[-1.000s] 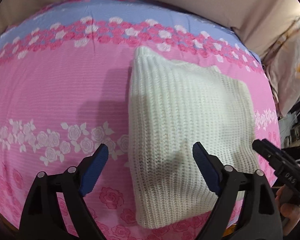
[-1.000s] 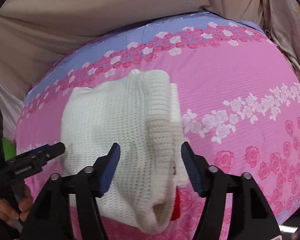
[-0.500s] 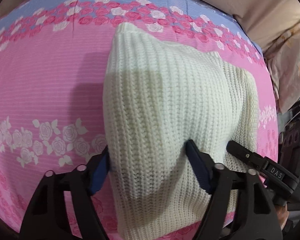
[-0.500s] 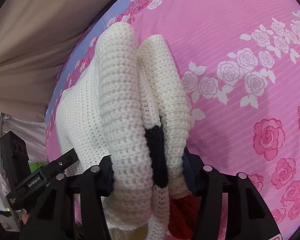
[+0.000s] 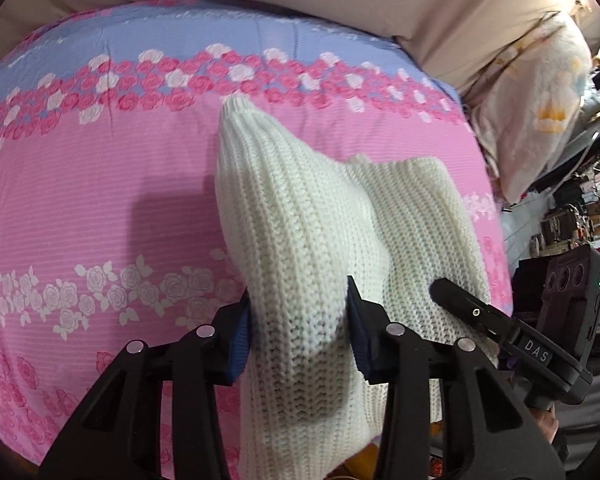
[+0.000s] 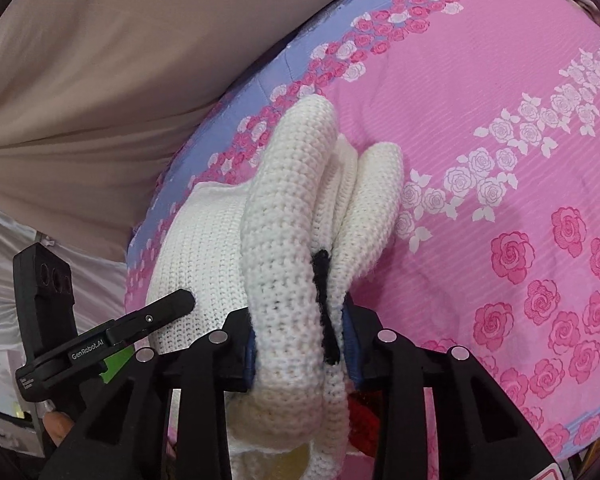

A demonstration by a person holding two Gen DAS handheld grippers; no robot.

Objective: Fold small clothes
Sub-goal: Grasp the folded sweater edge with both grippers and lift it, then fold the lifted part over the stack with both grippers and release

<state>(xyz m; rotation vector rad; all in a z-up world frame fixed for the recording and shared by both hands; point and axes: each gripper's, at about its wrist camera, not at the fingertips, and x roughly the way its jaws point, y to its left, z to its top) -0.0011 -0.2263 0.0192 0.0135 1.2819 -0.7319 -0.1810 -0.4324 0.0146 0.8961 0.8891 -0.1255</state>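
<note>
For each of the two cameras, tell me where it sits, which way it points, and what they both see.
Left wrist: sits on the left hand-held gripper, facing forward over the white knit garment pinched between its fingers; the right hand-held gripper's finger shows at right.
Right wrist: sits on the right hand-held gripper, facing along the garment's bunched folds toward the beige fabric; the left hand-held gripper's finger shows at left.
Shared: the garment, the pink floral sheet, each other's gripper.

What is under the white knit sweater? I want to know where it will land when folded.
Under the white knit sweater lies the pink rose-print bedsheet. Both grippers pinch its near edge; the sheet directly beneath stays covered.
</note>
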